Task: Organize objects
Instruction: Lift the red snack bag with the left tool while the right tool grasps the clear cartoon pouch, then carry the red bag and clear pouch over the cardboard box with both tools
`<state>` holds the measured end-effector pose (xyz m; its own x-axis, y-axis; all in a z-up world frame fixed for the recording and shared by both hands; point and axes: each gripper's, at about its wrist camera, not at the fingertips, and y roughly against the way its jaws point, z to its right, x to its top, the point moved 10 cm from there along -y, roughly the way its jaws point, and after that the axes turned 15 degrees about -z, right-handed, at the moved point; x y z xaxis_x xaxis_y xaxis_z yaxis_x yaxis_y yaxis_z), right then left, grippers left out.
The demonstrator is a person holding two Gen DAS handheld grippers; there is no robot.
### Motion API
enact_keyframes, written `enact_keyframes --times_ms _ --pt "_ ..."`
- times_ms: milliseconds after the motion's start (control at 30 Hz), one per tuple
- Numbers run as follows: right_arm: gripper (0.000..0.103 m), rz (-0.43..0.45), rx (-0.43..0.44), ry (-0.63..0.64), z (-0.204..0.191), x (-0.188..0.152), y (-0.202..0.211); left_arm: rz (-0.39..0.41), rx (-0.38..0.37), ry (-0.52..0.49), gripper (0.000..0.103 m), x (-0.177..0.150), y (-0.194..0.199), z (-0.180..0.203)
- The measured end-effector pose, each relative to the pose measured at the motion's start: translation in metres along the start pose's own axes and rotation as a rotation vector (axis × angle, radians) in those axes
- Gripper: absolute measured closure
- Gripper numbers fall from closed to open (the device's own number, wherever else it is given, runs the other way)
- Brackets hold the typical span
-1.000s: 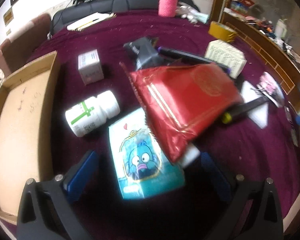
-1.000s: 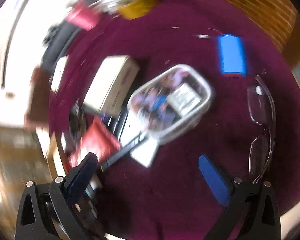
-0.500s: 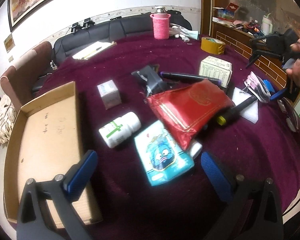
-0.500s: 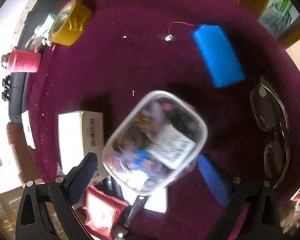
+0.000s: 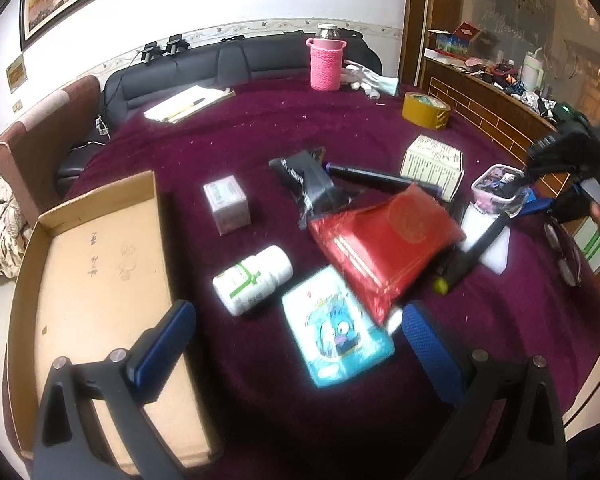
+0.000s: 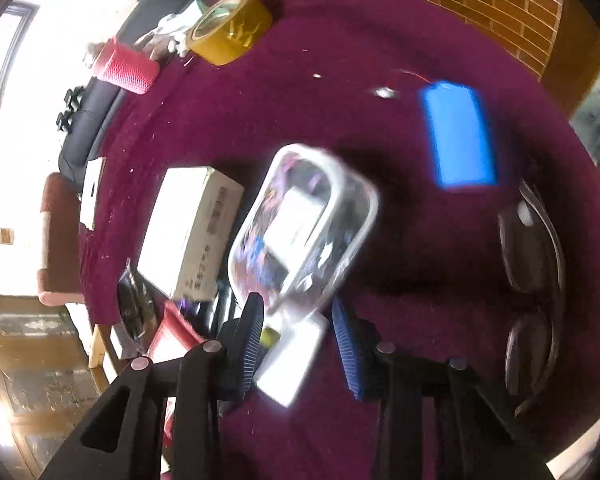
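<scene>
My right gripper (image 6: pixel 300 332) is shut on the near end of a clear plastic tub (image 6: pixel 304 228) full of small colourful items; the tub is tilted. It also shows in the left wrist view (image 5: pixel 498 186) at the far right. My left gripper (image 5: pixel 296 344) is open and empty above a teal fish packet (image 5: pixel 336 336), a white pill bottle (image 5: pixel 252 278) and a red pouch (image 5: pixel 384 240). An open cardboard box (image 5: pixel 96 280) lies at the left.
On the maroon table (image 5: pixel 260 132): a small pinkish box (image 5: pixel 226 204), a black bag (image 5: pixel 308 184), a white carton (image 6: pixel 188 232), a blue battery pack (image 6: pixel 458 136), glasses (image 6: pixel 532 280), yellow tape (image 6: pixel 230 32), a pink-sleeved jar (image 5: pixel 325 64), a white foam pad (image 6: pixel 292 360).
My right gripper has narrowed and closed on the tub's near end, and the tub now tilts. My left gripper has pulled back and up; the objects under it look smaller.
</scene>
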<state>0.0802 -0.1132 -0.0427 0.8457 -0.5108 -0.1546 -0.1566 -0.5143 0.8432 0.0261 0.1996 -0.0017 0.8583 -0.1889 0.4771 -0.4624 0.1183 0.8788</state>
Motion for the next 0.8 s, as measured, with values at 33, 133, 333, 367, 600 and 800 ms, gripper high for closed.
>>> enact_keyframes --times_ms 33,133,333,367,600,800 --pt "0.061 -0.013 0.045 -0.017 0.001 -0.004 -0.001 0.005 0.001 -0.003 0.000 0.004 0.001 0.000" --pt "0.038 -0.036 0.097 -0.047 0.009 -0.014 -0.001 0.015 0.003 -0.059 0.000 0.019 0.002 0.011" --pt "0.022 -0.049 0.122 -0.034 0.014 -0.031 0.009 -0.070 -0.052 -0.362 0.000 0.047 -0.021 0.074" --pt "0.021 -0.052 0.124 -0.032 0.015 -0.033 0.009 -0.088 -0.049 -0.440 0.000 0.049 -0.027 0.086" --pt "0.017 -0.057 0.135 -0.060 0.031 -0.040 0.020 -0.204 0.034 -0.643 0.004 0.057 -0.070 0.114" --pt "0.013 -0.046 0.135 -0.102 0.044 -0.034 0.028 -0.316 -0.036 -0.666 0.040 0.054 -0.104 0.128"
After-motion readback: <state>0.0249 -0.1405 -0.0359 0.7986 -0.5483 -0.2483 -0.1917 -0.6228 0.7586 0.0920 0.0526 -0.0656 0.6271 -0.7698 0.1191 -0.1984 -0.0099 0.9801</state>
